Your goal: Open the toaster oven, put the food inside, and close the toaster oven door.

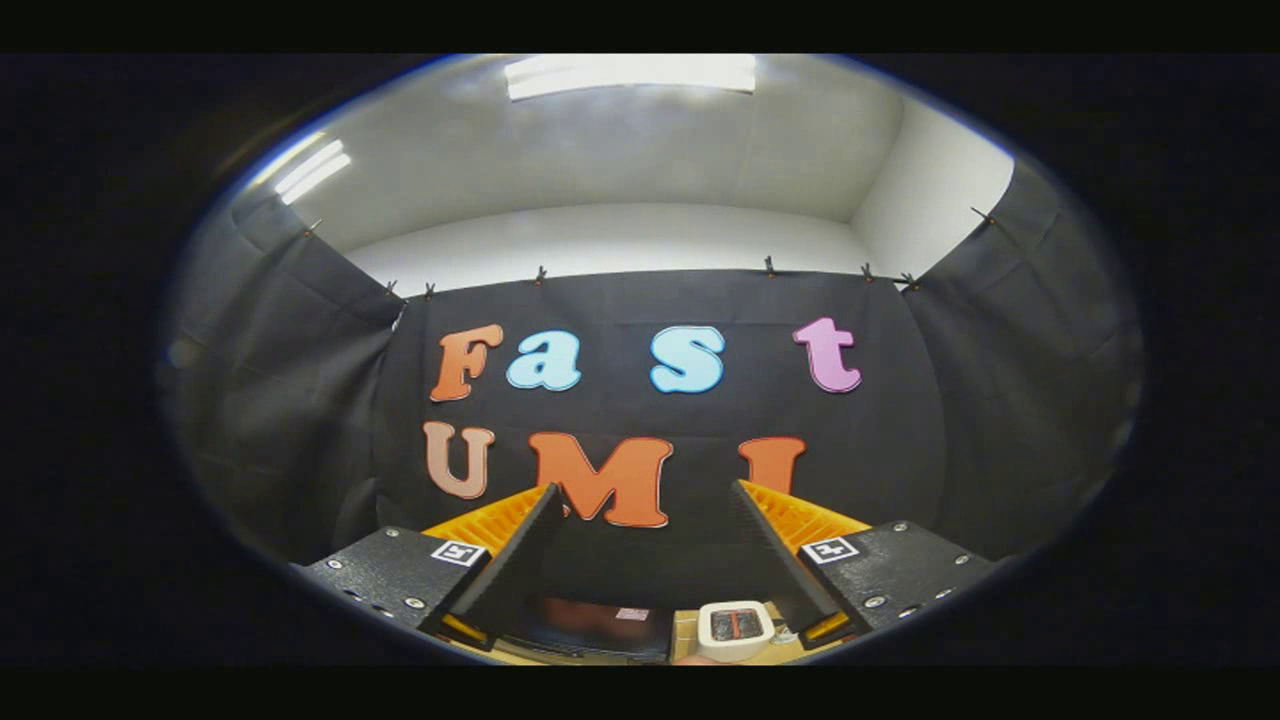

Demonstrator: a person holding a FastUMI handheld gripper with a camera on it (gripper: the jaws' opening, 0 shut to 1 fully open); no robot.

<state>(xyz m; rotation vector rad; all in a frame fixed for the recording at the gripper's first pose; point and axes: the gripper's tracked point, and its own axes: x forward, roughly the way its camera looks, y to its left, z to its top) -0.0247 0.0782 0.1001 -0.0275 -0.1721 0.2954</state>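
Observation:
My gripper [645, 490] is held high and tilted up toward the black booth wall, its two fingers [520, 550] wide apart with nothing between them. Far below, seen through the gap between the fingers, lies a dark box with a reddish glass face, apparently the toaster oven [590, 625]; I cannot tell whether its door is open. Just to its right sits a small white square-rimmed object [735, 630] with a dark top; I cannot make out what it is. Both rest on a pale wooden tabletop [685, 635], well apart from the fingers.
Black cloth walls enclose the booth at the back and on both sides. A white ceiling with bright light panels [630, 75] is overhead.

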